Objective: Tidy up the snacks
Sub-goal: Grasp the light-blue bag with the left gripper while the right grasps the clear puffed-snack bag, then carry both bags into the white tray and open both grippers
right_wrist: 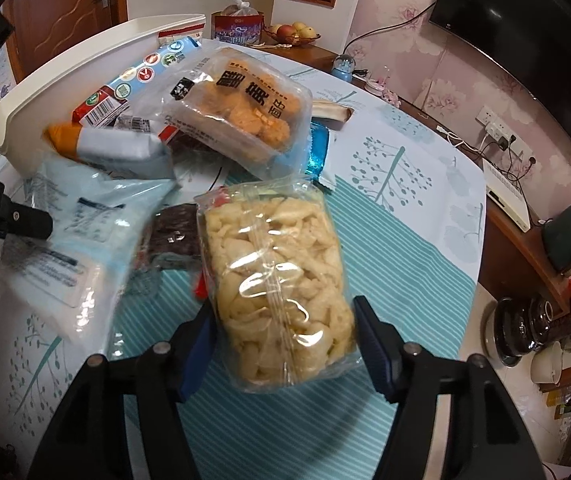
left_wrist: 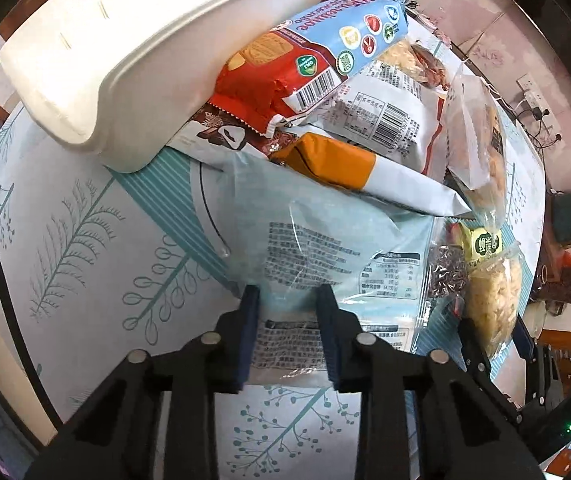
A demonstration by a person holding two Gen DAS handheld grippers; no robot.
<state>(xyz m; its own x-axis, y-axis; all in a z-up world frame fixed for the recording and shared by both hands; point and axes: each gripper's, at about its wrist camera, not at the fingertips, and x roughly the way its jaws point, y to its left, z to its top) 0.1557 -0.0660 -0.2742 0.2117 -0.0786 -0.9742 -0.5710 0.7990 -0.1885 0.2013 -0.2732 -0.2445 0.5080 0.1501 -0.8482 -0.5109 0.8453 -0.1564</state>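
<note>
A heap of snack packs lies on the table beside a tipped white plastic bin (left_wrist: pixel 97 52), also in the right wrist view (right_wrist: pixel 85 44). My left gripper (left_wrist: pixel 287 300) is shut on a pale blue bag (left_wrist: pixel 317 248), which also shows in the right wrist view (right_wrist: pixel 85 208). My right gripper (right_wrist: pixel 285 320) is shut on a clear bag of pale puffed chips (right_wrist: pixel 281 276), seen in the left wrist view (left_wrist: pixel 493 292). Behind lie a red and blue biscuit pack (left_wrist: pixel 305 60), an orange and white pack (left_wrist: pixel 365 168) and a clear tray of golden pastries (right_wrist: pixel 241 108).
The round table has a white and teal leaf-print cloth (right_wrist: pixel 397 184). A dark snack packet (right_wrist: pixel 173 236) lies between the two held bags. A fruit bowl (right_wrist: pixel 293 34) and a snow globe (right_wrist: pixel 343 66) stand at the far edge. A sideboard (right_wrist: pixel 525 240) is at the right.
</note>
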